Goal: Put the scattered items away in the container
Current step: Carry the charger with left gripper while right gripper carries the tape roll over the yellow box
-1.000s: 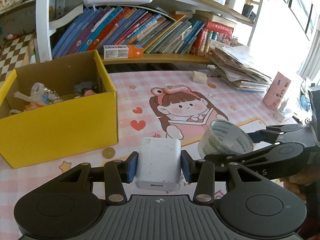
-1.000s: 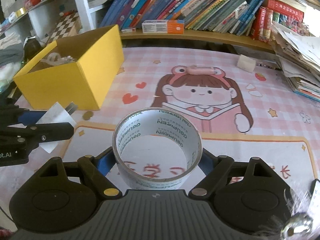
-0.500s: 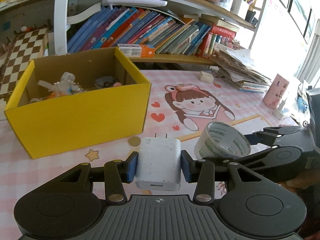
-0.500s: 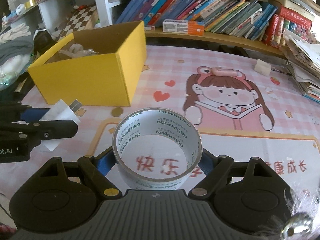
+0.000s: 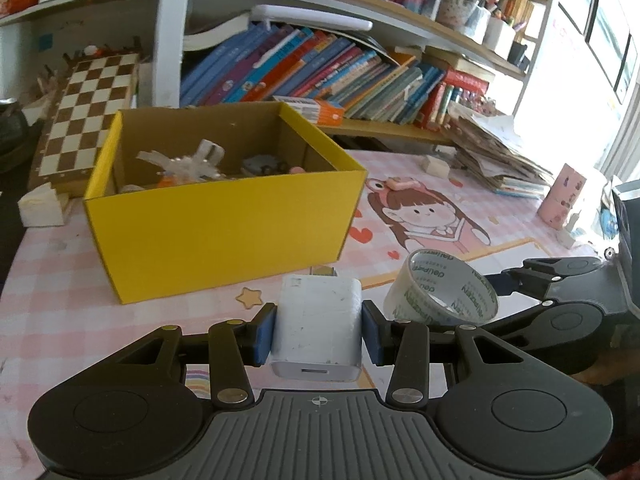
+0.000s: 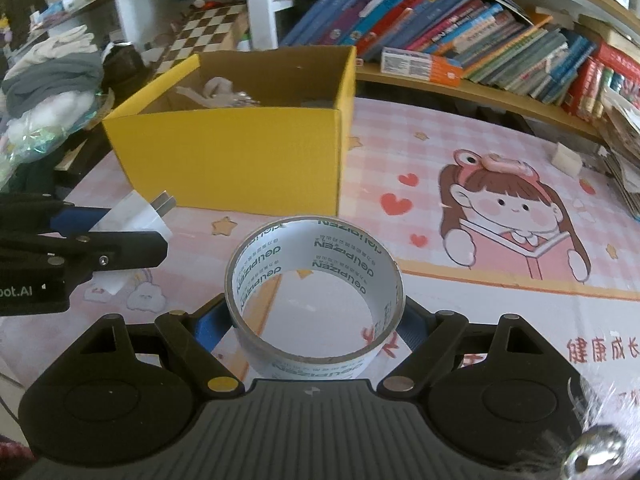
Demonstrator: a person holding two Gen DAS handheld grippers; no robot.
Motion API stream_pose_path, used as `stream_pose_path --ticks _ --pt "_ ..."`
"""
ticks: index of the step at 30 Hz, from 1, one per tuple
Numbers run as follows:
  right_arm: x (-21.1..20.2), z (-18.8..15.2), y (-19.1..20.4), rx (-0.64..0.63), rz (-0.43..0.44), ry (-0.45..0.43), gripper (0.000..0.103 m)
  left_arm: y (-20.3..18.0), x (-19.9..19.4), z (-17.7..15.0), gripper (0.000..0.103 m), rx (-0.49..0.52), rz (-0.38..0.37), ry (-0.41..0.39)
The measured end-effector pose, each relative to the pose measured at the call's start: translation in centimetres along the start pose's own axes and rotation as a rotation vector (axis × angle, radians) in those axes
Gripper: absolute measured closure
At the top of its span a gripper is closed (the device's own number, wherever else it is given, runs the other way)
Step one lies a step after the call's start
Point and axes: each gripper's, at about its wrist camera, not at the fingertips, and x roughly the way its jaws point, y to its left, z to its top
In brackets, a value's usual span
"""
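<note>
My left gripper [image 5: 318, 330] is shut on a white USB charger [image 5: 318, 320], held above the mat in front of the yellow box [image 5: 224, 220]. My right gripper [image 6: 314, 320] is shut on a roll of clear tape [image 6: 316, 292], also held above the mat. The tape roll [image 5: 442, 290] shows to the right in the left wrist view. The charger [image 6: 136, 212] shows at the left in the right wrist view. The open yellow box [image 6: 240, 160] holds several small items.
A pink hair clip [image 6: 506, 164] and a white eraser [image 6: 566, 158] lie on the pink cartoon mat [image 6: 460, 208]. A pink cup [image 5: 562, 194] stands far right. A chessboard [image 5: 88, 108] and bookshelf [image 5: 320, 72] are behind the box. Paper stack [image 5: 492, 156] at right.
Both grippers have moved left and toward the yellow box with their loads. The box now sits closer and more central in both views.
</note>
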Motion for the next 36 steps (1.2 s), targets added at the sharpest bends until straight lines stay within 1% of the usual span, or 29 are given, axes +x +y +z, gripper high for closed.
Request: stream_pose_path --ticks 7,13,27,36 --pt "-0.1 1.0 1.6 -0.047 0.01 -0.011 0.019 1.5 -1.0 0.2 0.06 -0.028 0.004 -0.036" --pt "0.2 1.4 2.4 -0.087 0.018 -0.006 0.019 2.4 -1.1 0.4 0.06 -0.054 0.009 -0.054" --pt "0.5 2.3 2.1 -0.063 0.035 -0.011 0.019 3.5 -1.5 1.5 0.06 -0.073 0.012 -0.094" --pt "-0.1 4.3 2.1 -0.076 0.041 -0.055 0.019 4.1 -1.7 2.8 0.06 -0.075 0.017 -0.138"
